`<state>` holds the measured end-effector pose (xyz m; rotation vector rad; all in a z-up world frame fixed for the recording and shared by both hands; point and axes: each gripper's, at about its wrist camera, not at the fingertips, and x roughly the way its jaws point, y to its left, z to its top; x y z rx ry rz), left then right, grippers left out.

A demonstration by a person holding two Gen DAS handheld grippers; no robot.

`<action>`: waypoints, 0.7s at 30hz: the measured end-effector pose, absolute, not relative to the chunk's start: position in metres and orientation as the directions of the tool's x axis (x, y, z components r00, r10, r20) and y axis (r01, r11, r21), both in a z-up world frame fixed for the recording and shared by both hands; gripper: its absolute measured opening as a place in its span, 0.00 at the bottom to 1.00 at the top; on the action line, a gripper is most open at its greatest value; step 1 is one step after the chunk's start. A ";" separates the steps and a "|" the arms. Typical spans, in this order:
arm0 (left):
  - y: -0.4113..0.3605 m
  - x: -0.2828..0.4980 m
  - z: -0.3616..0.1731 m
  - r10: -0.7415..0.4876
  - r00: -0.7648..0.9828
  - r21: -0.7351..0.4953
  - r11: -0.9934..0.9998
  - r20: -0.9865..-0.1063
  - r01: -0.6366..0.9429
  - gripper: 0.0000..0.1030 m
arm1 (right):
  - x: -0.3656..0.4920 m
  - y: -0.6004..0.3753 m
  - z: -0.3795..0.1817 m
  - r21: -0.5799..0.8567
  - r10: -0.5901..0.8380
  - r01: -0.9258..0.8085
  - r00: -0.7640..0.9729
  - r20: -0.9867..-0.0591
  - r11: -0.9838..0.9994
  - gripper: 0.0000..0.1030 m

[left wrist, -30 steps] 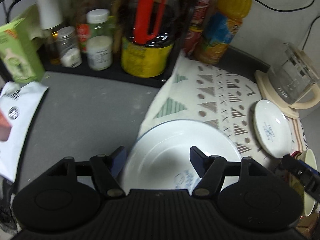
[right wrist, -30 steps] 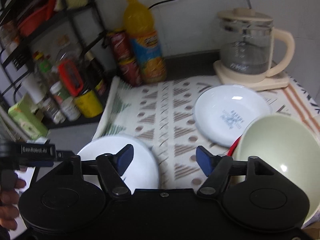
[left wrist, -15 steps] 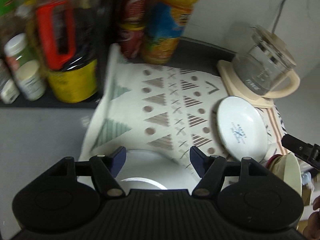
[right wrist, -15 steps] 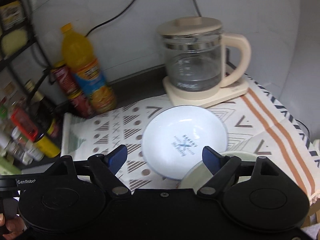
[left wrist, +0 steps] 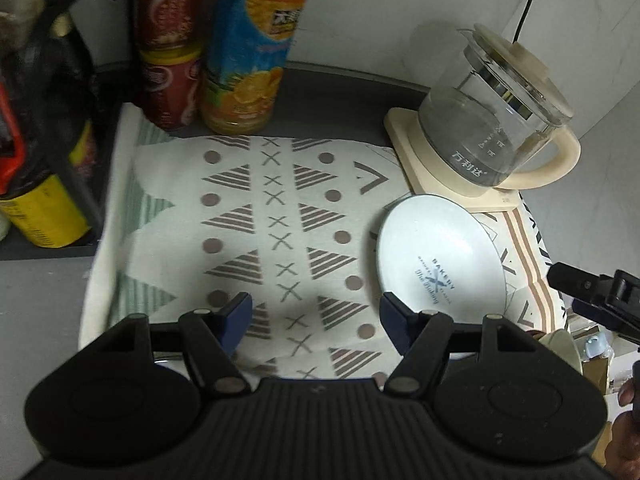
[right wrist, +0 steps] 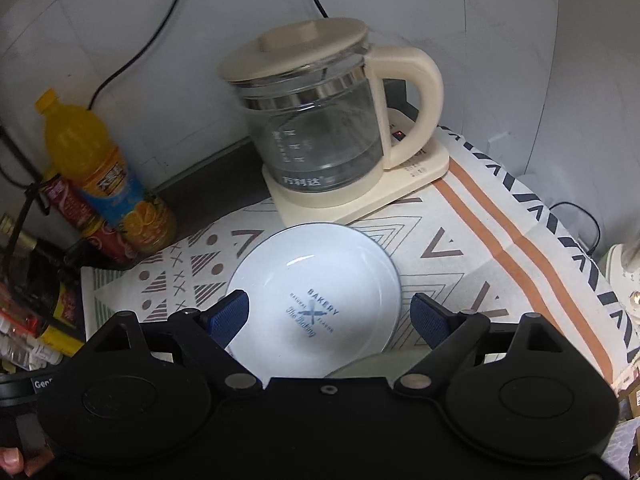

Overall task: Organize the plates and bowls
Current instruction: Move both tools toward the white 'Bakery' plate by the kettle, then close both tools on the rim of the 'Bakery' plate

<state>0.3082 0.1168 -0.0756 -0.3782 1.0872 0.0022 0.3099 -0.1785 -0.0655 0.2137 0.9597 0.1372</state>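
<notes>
Plate-wise, my views have shifted: the big white plate that filled my left gripper's (left wrist: 316, 316) view a second ago is now gone from it, leaving patterned cloth (left wrist: 276, 216). My right gripper (right wrist: 330, 316) has closed in on the small white bakery dish (right wrist: 316, 304), lying just before the kettle (right wrist: 320, 128). Both sets of fingers are spread, holding nothing.
</notes>
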 end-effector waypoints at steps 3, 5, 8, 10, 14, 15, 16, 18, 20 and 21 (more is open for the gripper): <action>0.111 0.317 -0.082 -0.210 0.458 -0.335 0.918 -0.864 -0.211 0.66 | 0.328 -0.188 -0.075 0.265 0.232 -0.009 0.510 -0.828 0.964 0.73; 0.106 0.322 -0.087 -0.223 0.456 -0.351 0.911 -0.862 -0.217 0.65 | 0.340 -0.193 -0.082 0.267 0.236 -0.004 0.479 -0.845 0.964 0.66; 0.098 0.331 -0.096 -0.247 0.439 -0.378 0.893 -0.864 -0.242 0.60 | 0.356 -0.202 -0.093 0.262 0.236 0.004 0.423 -0.875 0.965 0.59; 0.093 0.335 -0.103 -0.267 0.433 -0.402 0.879 -0.861 -0.256 0.52 | 0.365 -0.206 -0.101 0.260 0.241 -0.002 0.384 -0.892 0.966 0.56; 0.085 0.340 -0.116 -0.287 0.420 -0.426 0.857 -0.861 -0.289 0.42 | 0.383 -0.214 -0.115 0.270 0.256 0.002 0.312 -0.915 0.963 0.47; 0.083 0.341 -0.120 -0.292 0.418 -0.433 0.850 -0.860 -0.299 0.40 | 0.387 -0.215 -0.119 0.276 0.263 0.001 0.293 -0.919 0.961 0.45; 0.082 0.342 -0.123 -0.296 0.416 -0.439 0.843 -0.860 -0.309 0.38 | 0.391 -0.216 -0.123 0.280 0.269 -0.001 0.274 -0.923 0.960 0.44; 0.082 0.344 -0.129 -0.303 0.413 -0.451 0.829 -0.859 -0.331 0.35 | 0.397 -0.217 -0.129 0.277 0.272 -0.010 0.240 -0.932 0.961 0.41; 0.081 0.346 -0.135 -0.306 0.414 -0.461 0.815 -0.857 -0.350 0.33 | 0.404 -0.217 -0.135 0.272 0.271 -0.026 0.210 -0.939 0.962 0.39; 0.081 0.347 -0.137 -0.309 0.415 -0.466 0.809 -0.856 -0.358 0.30 | 0.406 -0.216 -0.137 0.269 0.271 -0.033 0.196 -0.943 0.962 0.37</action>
